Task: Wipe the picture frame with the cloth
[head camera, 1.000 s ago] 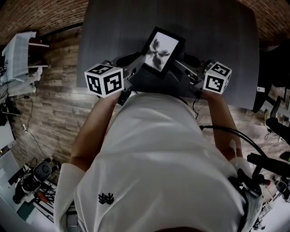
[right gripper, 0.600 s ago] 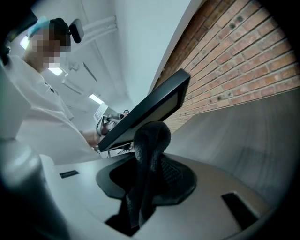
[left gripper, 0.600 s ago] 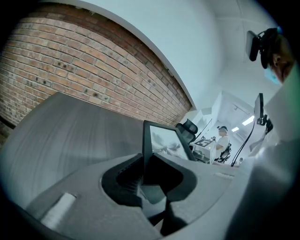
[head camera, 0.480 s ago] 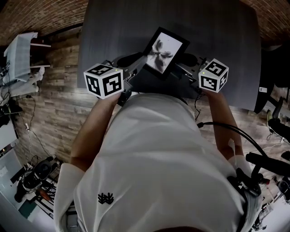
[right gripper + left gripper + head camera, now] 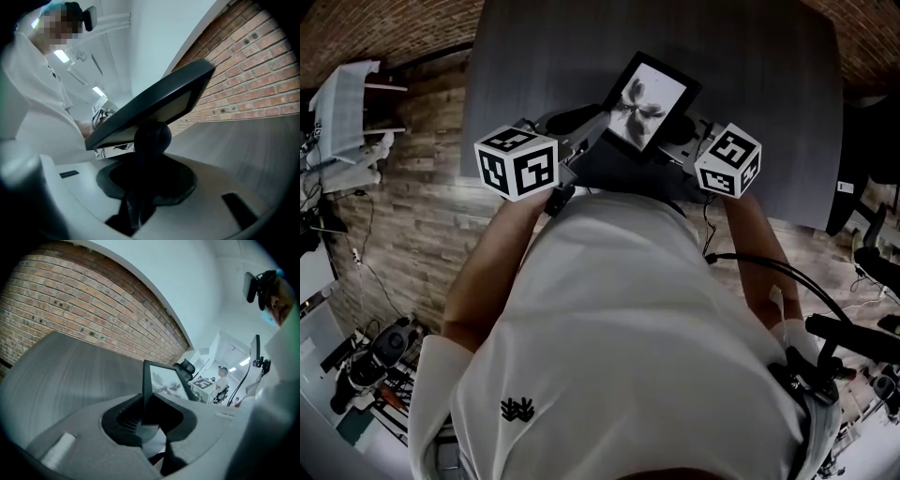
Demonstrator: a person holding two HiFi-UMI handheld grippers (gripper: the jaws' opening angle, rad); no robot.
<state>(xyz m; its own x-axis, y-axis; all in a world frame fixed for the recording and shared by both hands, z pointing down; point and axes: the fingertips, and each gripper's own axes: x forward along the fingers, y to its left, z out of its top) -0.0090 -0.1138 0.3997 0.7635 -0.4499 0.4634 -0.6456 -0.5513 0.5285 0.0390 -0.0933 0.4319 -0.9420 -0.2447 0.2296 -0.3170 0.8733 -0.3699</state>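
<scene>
**Frame pinched on your left, cloth pressed to it on your right**

Closest to you, in the lower middle of the left gripper view, your left tongs (image 5: 149,414) are clamped on the near edge of the picture frame (image 5: 647,101). Its black border is seated deep in the notch between the jaws. Your right tongs (image 5: 149,157) are closed on a dark cloth (image 5: 151,137). The cloth bulges out of the jaws as a rounded wad at the centre of the right gripper view. Its top meets the frame's black border, which slants across that view from lower left to upper right.

The frame sits in the upper middle of the head view, between the two tongs. It is tilted, with its pale picture and dark flower-like shape facing up at you. Behind it the grey tabletop (image 5: 750,66) fills the top of that view; whether the frame touches it cannot be told. Farthest off, a brick wall (image 5: 70,296) runs across the upper left of the left gripper view.
</scene>
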